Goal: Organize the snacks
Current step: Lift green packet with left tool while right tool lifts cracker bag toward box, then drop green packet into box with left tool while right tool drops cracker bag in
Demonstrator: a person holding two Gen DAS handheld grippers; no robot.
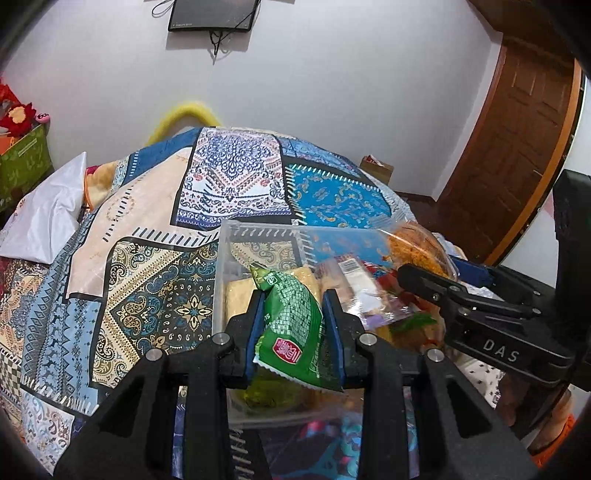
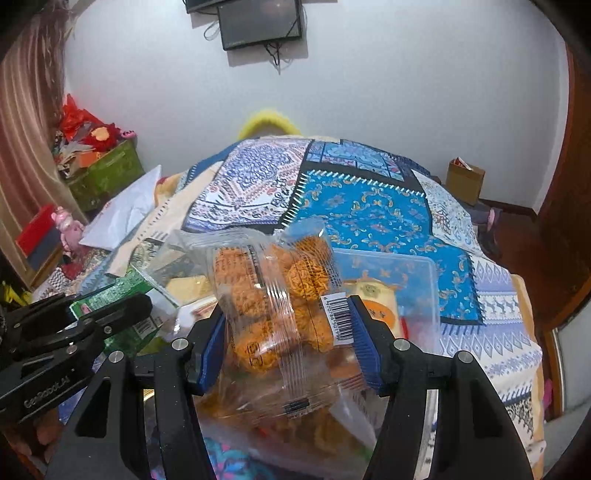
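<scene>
A home bedroom: a bed under a patchwork quilt [image 1: 229, 192], wall-mounted screen [image 1: 212, 14] at twelve o'clock, wooden door [image 1: 517, 147] at two o'clock.

Green packet [image 1: 291, 325] and clear orange-snack bag [image 2: 284, 310] above clear bin [image 1: 225, 266].

Both views are evenly and fairly brightly lit by soft indoor light; the white wall [image 1: 332, 92] shows only a faint shadow beneath the wall screen [image 1: 212, 14] at 12 o'clock. Strong fisheye bending bulges the patterned bedspread [image 2: 369, 214] into a dome, and dark vignetting closes the corners at 2, 4, 8 and 10 o'clock. The clear snack bag [image 2: 280, 302] carries small glints and is motion-blurred, as are the packets near centre in the left view
</scene>
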